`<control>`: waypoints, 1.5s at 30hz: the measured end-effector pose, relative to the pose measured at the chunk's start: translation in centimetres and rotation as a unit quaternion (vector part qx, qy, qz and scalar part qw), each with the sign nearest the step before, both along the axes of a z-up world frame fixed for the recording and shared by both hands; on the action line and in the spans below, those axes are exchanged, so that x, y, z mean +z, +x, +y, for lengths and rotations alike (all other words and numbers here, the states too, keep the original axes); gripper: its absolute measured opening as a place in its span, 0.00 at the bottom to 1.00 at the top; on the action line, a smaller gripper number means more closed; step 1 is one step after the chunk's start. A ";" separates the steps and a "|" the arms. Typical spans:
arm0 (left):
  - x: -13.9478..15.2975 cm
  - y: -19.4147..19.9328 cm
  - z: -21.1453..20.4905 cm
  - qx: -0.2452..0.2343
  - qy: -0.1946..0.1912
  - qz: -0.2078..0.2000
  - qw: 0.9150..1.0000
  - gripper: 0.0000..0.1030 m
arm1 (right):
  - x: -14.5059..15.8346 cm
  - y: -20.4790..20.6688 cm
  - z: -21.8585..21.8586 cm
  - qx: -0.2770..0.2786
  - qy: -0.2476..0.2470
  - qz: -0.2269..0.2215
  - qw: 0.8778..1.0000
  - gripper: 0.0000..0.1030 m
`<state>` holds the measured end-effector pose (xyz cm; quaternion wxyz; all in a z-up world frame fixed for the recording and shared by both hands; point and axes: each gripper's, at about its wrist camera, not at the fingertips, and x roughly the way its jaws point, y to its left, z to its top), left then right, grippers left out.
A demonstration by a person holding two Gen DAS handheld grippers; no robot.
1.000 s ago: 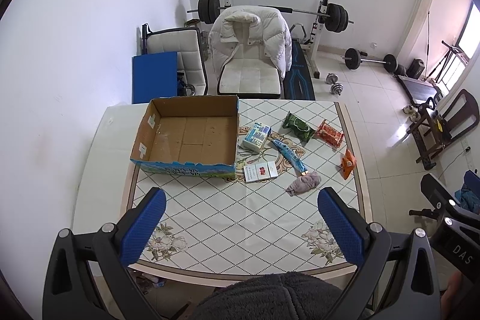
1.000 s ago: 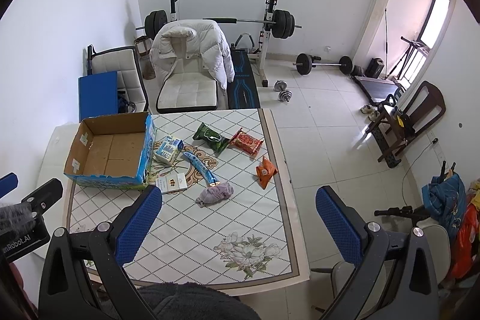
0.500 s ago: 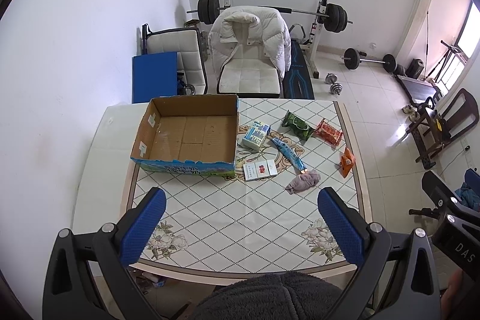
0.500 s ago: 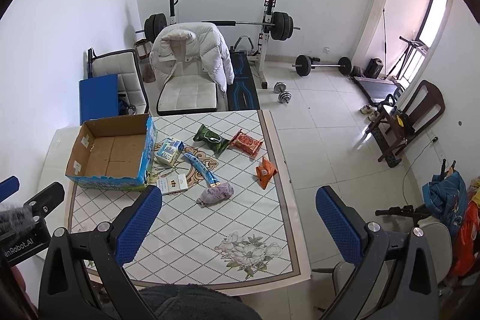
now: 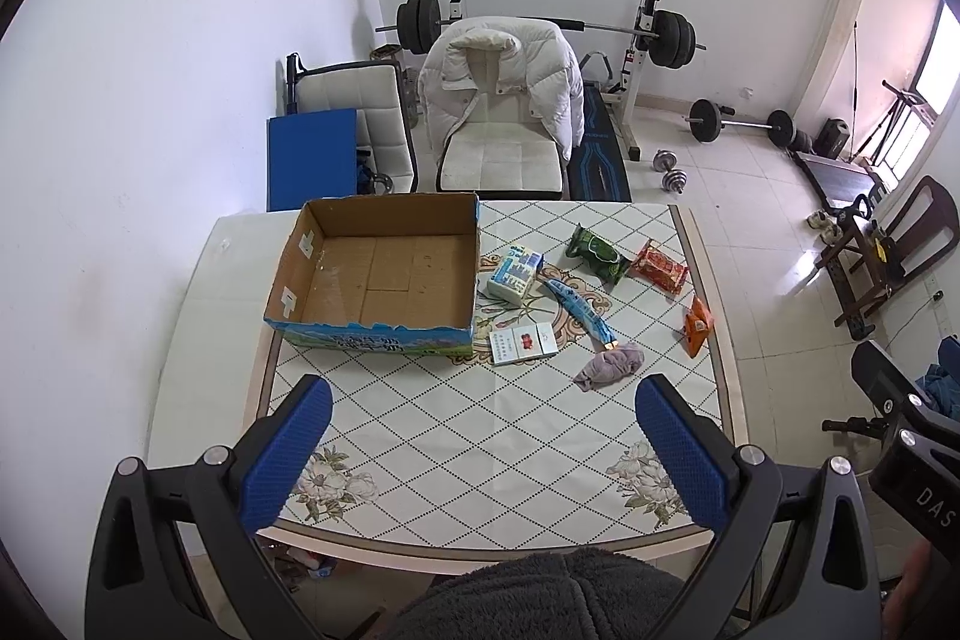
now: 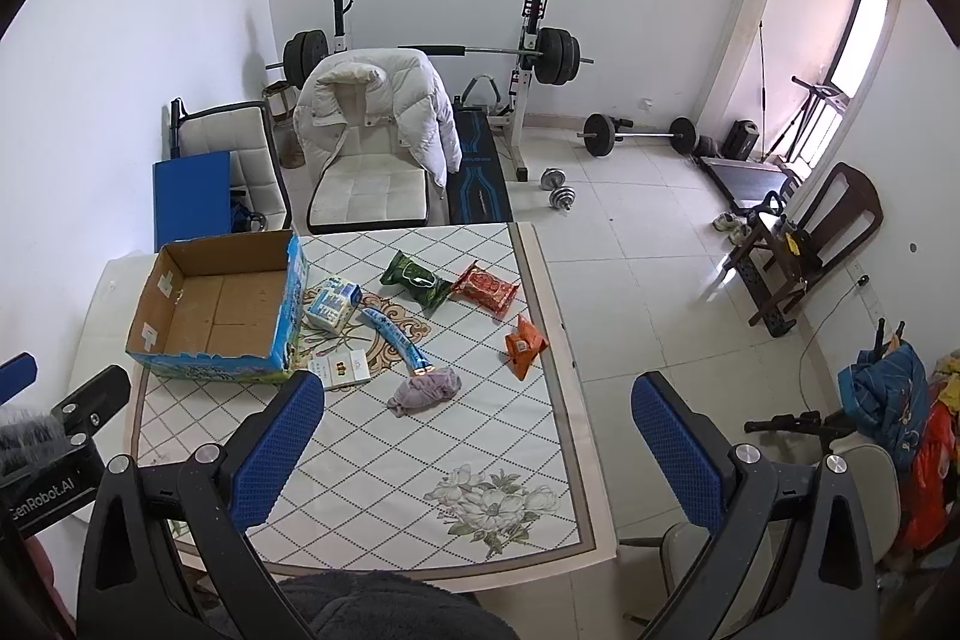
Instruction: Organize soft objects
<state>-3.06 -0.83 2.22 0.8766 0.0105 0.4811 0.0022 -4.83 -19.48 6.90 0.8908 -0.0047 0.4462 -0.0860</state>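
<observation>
An open, empty cardboard box [image 5: 378, 274] [image 6: 219, 304] stands on the left of a patterned table [image 5: 480, 436] [image 6: 420, 448]. To its right lie a crumpled purple cloth [image 5: 612, 365] [image 6: 425, 390], a green packet [image 5: 597, 250] [image 6: 417, 278], a red packet [image 5: 659, 267] [image 6: 485, 287], an orange packet [image 5: 697, 325] [image 6: 524, 341], a blue-white tissue pack [image 5: 515, 274] [image 6: 332, 304], a long blue wrapper [image 5: 579, 310] [image 6: 396, 337] and a white card box [image 5: 521, 343] [image 6: 342, 371]. My left gripper [image 5: 483, 451] is open and empty, high over the near table edge. My right gripper [image 6: 477, 451] is open and empty, over the table's near right corner.
A chair draped with a white puffer jacket [image 5: 501, 100] stands behind the table, beside a second white chair and a blue board [image 5: 312, 160]. A barbell rack [image 5: 654, 34], dumbbells and a dark wooden chair [image 6: 810, 244] stand on the tiled floor to the right.
Both grippers have drifted slightly; the table objects look a little further off. Nothing on the table has moved. Both grippers stay open.
</observation>
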 end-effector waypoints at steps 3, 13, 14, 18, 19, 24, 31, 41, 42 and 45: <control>0.1 0.1 0.0 -0.001 -0.002 0.001 1.000 1.00 | 0.1 -0.1 0.0 -0.003 -0.002 -0.001 1.000 1.00; 0.2 0.2 -0.2 -0.002 -0.003 0.002 1.000 1.00 | -0.4 -0.3 -0.5 -0.006 -0.001 -0.003 1.000 1.00; 0.2 0.3 -0.2 -0.003 -0.003 0.002 1.000 1.00 | -0.4 -0.3 -0.5 -0.005 -0.001 -0.002 1.000 1.00; 0.3 0.4 -0.4 -0.004 -0.004 0.002 1.000 1.00 | -0.4 -0.4 -0.5 -0.005 -0.001 -0.004 1.000 1.00; 0.3 0.4 -0.5 -0.004 -0.004 0.002 1.000 1.00 | -0.4 -0.5 -0.6 -0.006 -0.001 -0.005 1.000 1.00; 0.3 0.3 -0.6 -0.005 -0.004 0.003 1.000 1.00 | -0.6 -0.5 -0.5 -0.005 0.002 -0.004 1.000 1.00; 0.0 0.2 -0.7 -0.006 -0.005 0.004 1.000 1.00 | -0.9 -0.6 -0.5 -0.004 0.006 -0.004 1.000 1.00; -1.2 1.0 -0.9 -0.005 -0.005 0.013 1.000 1.00 | -2.8 0.4 -1.7 -0.004 0.025 0.013 1.000 1.00; -1.7 1.5 -1.0 -0.004 -0.005 0.014 1.000 1.00 | -3.4 0.9 -2.2 -0.006 0.032 0.018 0.999 1.00; -4.2 4.1 -1.7 -0.004 -0.005 0.031 1.000 1.00 | -6.1 3.0 -4.3 -0.021 0.049 0.036 0.998 1.00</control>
